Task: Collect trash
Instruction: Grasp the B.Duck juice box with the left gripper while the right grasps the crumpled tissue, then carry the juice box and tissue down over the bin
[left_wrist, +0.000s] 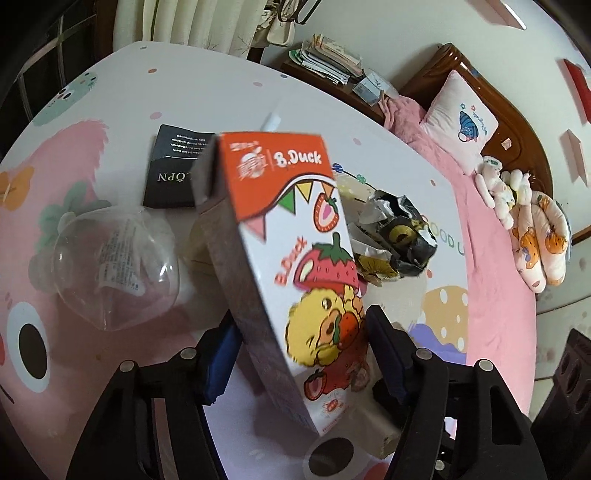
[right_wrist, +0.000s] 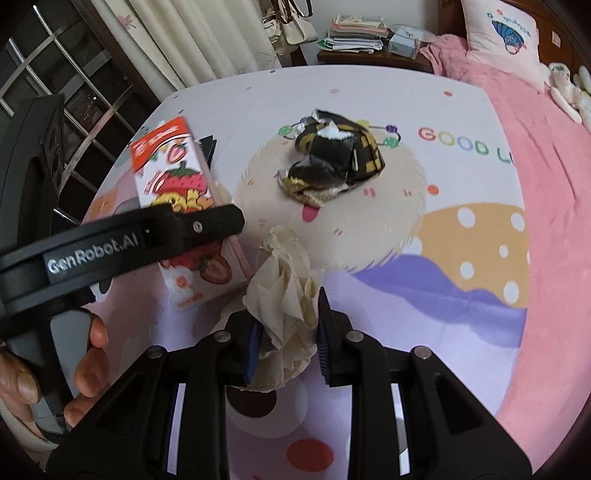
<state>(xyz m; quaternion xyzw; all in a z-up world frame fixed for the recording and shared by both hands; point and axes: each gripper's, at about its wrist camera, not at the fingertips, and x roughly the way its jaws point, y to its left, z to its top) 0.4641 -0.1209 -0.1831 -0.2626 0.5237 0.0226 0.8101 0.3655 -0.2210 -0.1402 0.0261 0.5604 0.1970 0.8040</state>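
Observation:
A B.Duck strawberry drink carton stands tilted over the cartoon-print bed sheet. My left gripper has its blue pads against the carton's two sides and is shut on it. The right wrist view shows the same carton at the left, with one finger of the left gripper across it. My right gripper is shut on a crumpled cream tissue just above the sheet. A crumpled black-and-yellow wrapper lies farther out on the sheet; it also shows behind the carton.
A clear plastic container and a black card lie left of the carton. Pink blanket, pillow and plush toys fill the right side. A nightstand with stacked papers stands behind. A person's hand holds the left gripper's handle.

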